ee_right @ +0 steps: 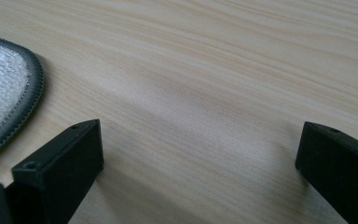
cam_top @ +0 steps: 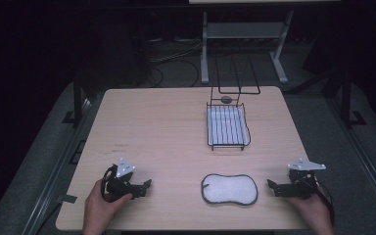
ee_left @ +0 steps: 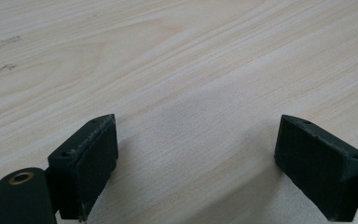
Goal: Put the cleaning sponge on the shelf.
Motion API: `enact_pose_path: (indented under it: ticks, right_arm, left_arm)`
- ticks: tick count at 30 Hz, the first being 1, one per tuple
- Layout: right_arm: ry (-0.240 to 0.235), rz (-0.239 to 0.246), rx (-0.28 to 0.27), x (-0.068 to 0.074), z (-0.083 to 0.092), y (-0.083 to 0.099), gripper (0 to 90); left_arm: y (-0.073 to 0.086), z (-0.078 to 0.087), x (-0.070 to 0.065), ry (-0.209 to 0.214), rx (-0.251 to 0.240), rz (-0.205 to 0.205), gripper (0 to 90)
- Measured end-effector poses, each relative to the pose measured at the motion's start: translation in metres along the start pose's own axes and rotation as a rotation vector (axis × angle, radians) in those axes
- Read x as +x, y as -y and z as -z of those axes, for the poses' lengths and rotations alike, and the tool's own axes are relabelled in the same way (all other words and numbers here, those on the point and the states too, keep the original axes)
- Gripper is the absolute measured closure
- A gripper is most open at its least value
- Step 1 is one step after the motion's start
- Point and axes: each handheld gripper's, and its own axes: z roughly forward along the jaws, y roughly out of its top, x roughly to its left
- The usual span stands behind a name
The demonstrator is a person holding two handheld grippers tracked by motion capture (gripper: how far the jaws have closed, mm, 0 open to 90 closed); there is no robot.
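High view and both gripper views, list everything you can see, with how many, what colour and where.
table: one, light wood, centre of the high view
sponge pad: one, white with a dark grey rim, flat near the table's front edge, between the two claws
wire rack: one, black wire over a white tray, right of centre toward the far edge
small round thing: one, dark, just behind the rack; too small to identify
white frame legs: one stand, white, on the floor beyond the table
cables: several, dark, on the floor behind the table
left claw: one, black, front left, open over bare wood
right claw: one, black, front right, open beside the pad
hands: two, at the bottom edge, each holding a claw
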Motion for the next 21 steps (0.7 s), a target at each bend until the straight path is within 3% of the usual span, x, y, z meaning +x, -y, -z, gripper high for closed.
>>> enact_pose_path:
  ticks: [11, 15, 17, 21]
  right_arm:
    - [-0.001, 0.003, 0.008, 0.001, 0.001, -0.001, 2.3]
    - [-0.018, 0.0, 0.028, 0.001, 0.006, -0.004, 15.1]
    - [-0.032, -0.014, 0.028, 0.001, 0.008, -0.006, 16.2]
    - [-0.05, -0.018, 0.018, -0.001, 0.014, -0.009, 31.2]
  left_arm:
    - [0.0, 0.0, 0.0, 0.0, 0.0, -0.001, 12.6]
    - [0.0, 0.0, 0.0, 0.001, 0.001, -0.002, 12.6]
    - [0.0, 0.001, 0.0, 0.001, 0.002, -0.003, 12.6]
    - [0.0, 0.0, 0.0, 0.001, 0.002, -0.003, 12.6]
